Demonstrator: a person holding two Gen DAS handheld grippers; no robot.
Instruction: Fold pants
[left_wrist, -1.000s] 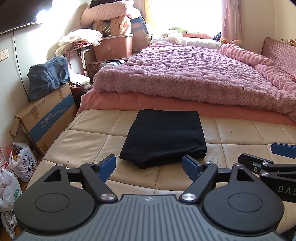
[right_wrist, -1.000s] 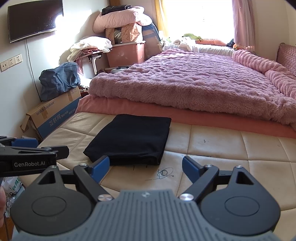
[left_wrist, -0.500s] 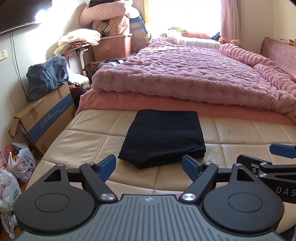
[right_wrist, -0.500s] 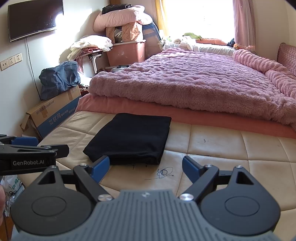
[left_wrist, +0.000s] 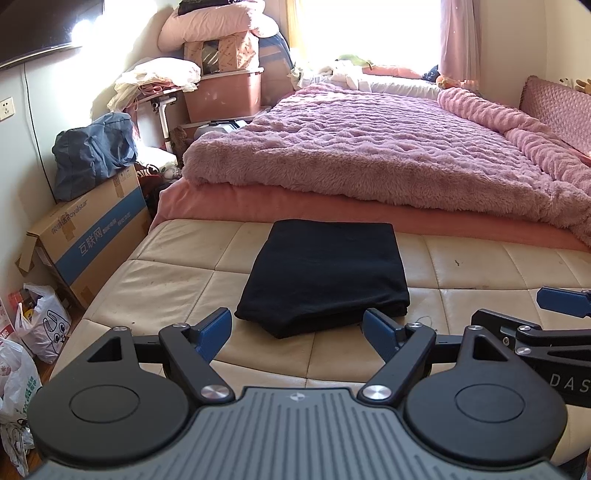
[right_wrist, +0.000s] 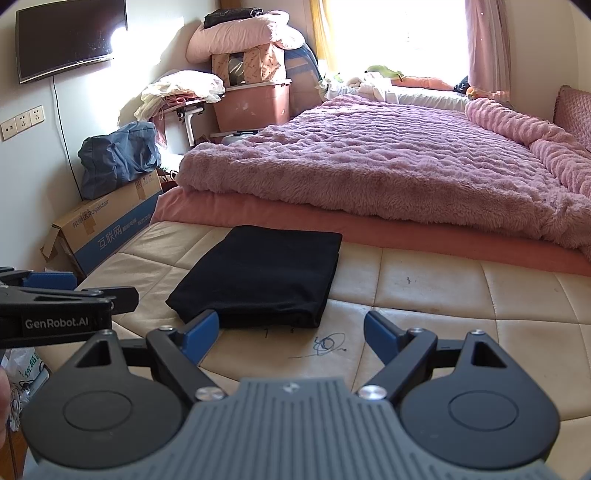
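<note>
Pants (left_wrist: 325, 273): black, folded into a flat rectangle — lying on the cream quilted bench (left_wrist: 177, 280) at the bed's foot.
Left gripper (left_wrist: 297, 328): fingers spread wide, grasping nothing, just short of the pants' near edge.
Right gripper (right_wrist: 291, 332): likewise spread and unloaded — pants ahead to its left.
Blanket (left_wrist: 369, 155): pink, fluffy, on the bed behind.
Cardboard box (left_wrist: 92, 236): on the floor left of the bench.

Black pants (left_wrist: 325, 273) lie folded in a neat, flat rectangle.
</note>
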